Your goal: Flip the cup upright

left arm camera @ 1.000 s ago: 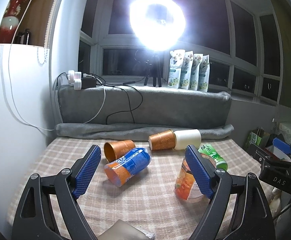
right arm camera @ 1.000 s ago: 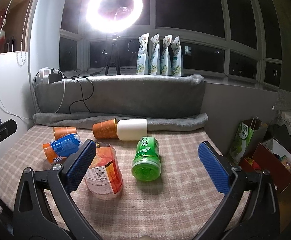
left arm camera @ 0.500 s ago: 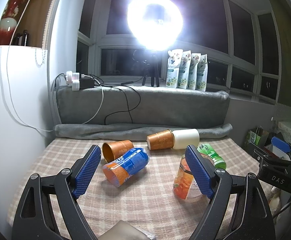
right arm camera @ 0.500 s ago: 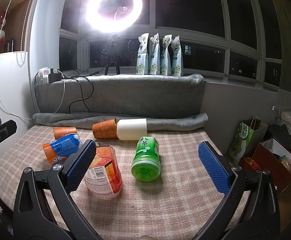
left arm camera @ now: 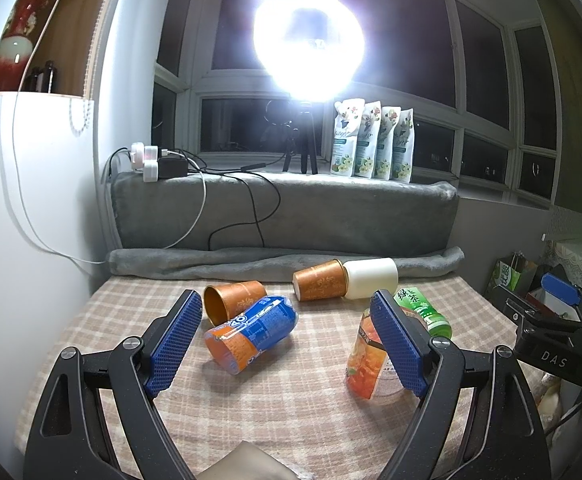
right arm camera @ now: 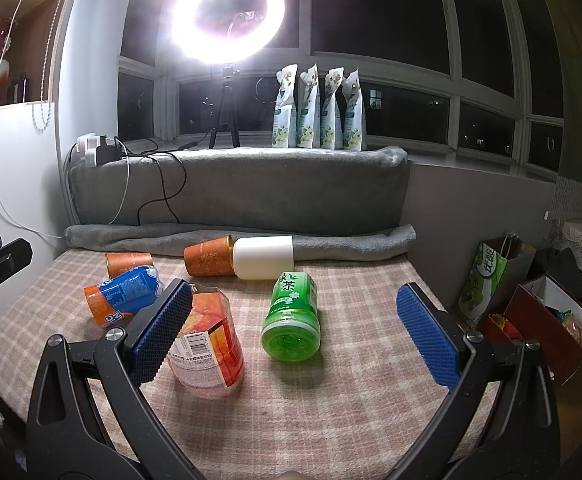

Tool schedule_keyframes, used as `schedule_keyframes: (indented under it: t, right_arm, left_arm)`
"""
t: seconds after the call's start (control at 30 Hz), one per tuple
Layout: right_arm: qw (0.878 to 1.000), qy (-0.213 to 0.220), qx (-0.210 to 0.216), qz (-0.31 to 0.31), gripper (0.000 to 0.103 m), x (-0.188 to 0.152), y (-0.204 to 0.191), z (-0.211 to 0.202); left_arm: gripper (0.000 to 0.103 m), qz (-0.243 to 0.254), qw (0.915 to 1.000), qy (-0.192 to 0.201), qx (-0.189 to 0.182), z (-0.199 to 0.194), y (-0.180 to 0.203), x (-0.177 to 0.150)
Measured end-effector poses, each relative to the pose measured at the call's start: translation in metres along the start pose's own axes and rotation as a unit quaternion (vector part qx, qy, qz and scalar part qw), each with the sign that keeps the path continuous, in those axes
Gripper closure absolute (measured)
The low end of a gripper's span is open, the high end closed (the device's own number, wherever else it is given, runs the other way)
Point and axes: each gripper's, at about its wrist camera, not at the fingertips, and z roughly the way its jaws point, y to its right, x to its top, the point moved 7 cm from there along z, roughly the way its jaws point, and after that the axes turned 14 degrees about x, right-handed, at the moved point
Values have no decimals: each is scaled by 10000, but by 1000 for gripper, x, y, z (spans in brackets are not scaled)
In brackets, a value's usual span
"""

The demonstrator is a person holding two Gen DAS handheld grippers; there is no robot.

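Observation:
Several cups lie on their sides on the checked cloth. A blue-and-orange cup [left arm camera: 251, 332] [right arm camera: 123, 294] lies in front of my open left gripper [left arm camera: 287, 344]. An orange paper cup [left arm camera: 233, 300] [right arm camera: 127, 263] lies behind it, mouth toward me. Another orange paper cup [left arm camera: 319, 285] [right arm camera: 207, 259] touches a white cup [left arm camera: 370, 279] [right arm camera: 263, 257]. A green cup [right arm camera: 293, 318] [left arm camera: 421, 310] lies ahead of my open right gripper [right arm camera: 293, 338]. An orange clear cup [right arm camera: 207, 354] [left arm camera: 371, 364] lies by its left finger.
A grey blanket roll [right arm camera: 243, 240] and cushion [left arm camera: 287, 212] bound the far edge. A white wall [left arm camera: 23, 240] stands left. Bags and boxes [right arm camera: 531, 304] sit beyond the right edge. A ring light [right arm camera: 227, 20], cables and pouches [right arm camera: 319, 108] are on the sill.
The left wrist view has shifted slightly, so the cups sit a little lower left in it. The right gripper and the cups have not moved.

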Motion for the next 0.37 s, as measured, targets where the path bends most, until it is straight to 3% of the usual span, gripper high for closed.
schedule_keyframes:
  t: [0.37]
  right_arm:
    - [10000, -13, -6, 21, 0, 0, 1, 0]
  left_arm:
    - [17, 28, 10000, 85, 37, -2, 1, 0]
